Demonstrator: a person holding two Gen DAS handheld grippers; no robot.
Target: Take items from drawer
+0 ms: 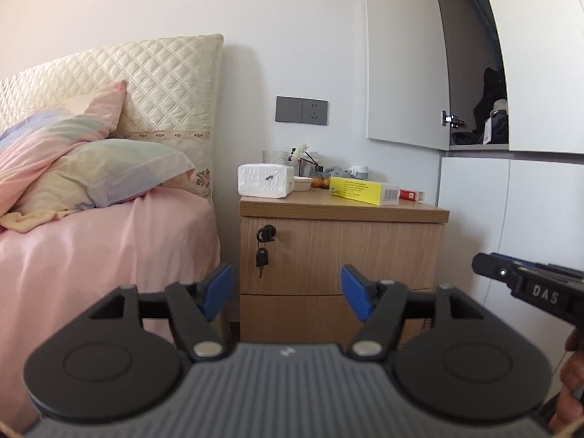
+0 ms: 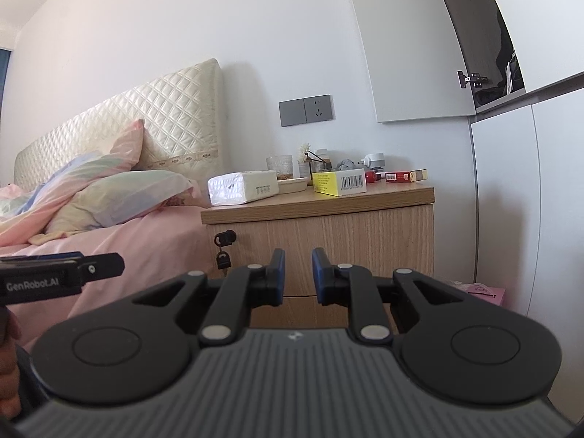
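A wooden nightstand (image 1: 343, 208) stands between the bed and the wardrobe. Its top drawer (image 1: 346, 252) and lower drawer (image 1: 310, 314) are both closed. A lock with hanging keys (image 1: 263, 244) sits at the top drawer's left corner. My left gripper (image 1: 287, 290) is open wide and empty, held some way in front of the drawers. The right gripper (image 2: 298, 273) faces the top drawer (image 2: 346, 233) with a narrow gap between its blue pads and nothing in them. Each gripper's tip shows at the edge of the other view.
On the nightstand top lie a white tissue pack (image 1: 265, 180), a yellow box (image 1: 361, 190), a red pack (image 1: 410, 194), a glass and a small bowl. A pink bed (image 1: 109, 241) is to the left. A white wardrobe (image 1: 511, 219) with an open upper door is to the right.
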